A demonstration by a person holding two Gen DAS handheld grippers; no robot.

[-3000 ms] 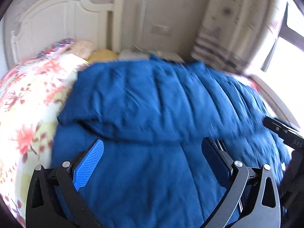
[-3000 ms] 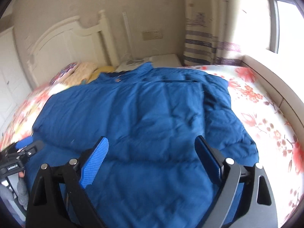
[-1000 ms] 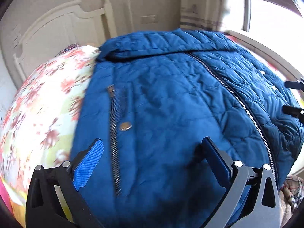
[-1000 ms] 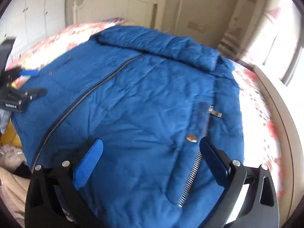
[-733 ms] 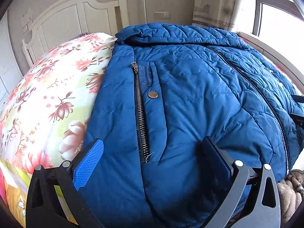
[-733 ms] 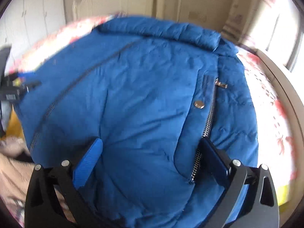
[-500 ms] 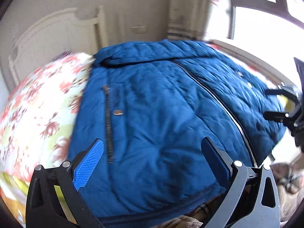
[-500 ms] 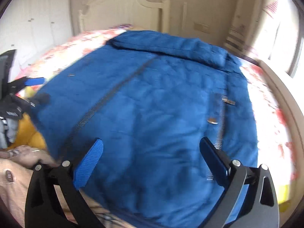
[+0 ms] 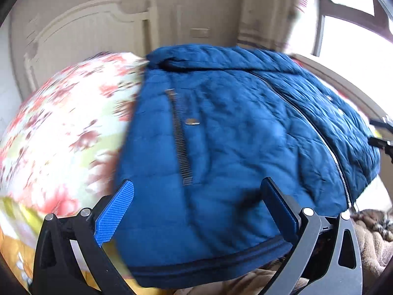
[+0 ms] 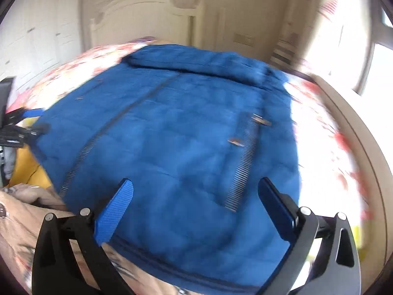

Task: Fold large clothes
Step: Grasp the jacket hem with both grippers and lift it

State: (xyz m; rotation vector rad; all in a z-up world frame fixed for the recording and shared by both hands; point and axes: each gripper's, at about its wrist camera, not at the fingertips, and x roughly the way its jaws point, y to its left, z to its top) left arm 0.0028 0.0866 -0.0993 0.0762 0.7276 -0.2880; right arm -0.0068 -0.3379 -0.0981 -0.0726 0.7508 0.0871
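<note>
Nearest in the left wrist view, the left gripper [image 9: 196, 206] hangs over the bottom hem with its blue-padded fingers [image 9: 114, 216] spread wide and nothing between them. The right gripper [image 10: 195, 204] does the same in its own view, fingers [image 10: 114, 212] released and empty over the hem's other end. Each gripper shows at the edge of the other's view.

Under both lies the big quilted blue padded jacket [image 9: 233, 147], spread front-up on the bed with the red-and-white floral cover [image 9: 61, 127]. Its dark-trimmed hem [image 10: 196, 272] runs along the near edge of the bed, by the person's patterned brown clothing [image 9: 373, 231]. Further in come the two metal pocket zips [image 9: 180, 137], each with a snap beside it, and the long centre zip [image 10: 110, 132], which looks closed. Farthest off, the collar or hood lies rolled in a thick band [image 10: 196, 61] towards the cream wooden headboard [image 10: 147, 17].

By its look the jacket is soft, puffy and light for its size. The padding should spring back, so folds will likely need pressing down. The smooth shell may slide between the pads. Thin, firm edges look the best hold: the hem corners, the side seams, or the placket beside the centre zip. A pinch on a puffy middle panel would probably catch only the top layer.
</note>
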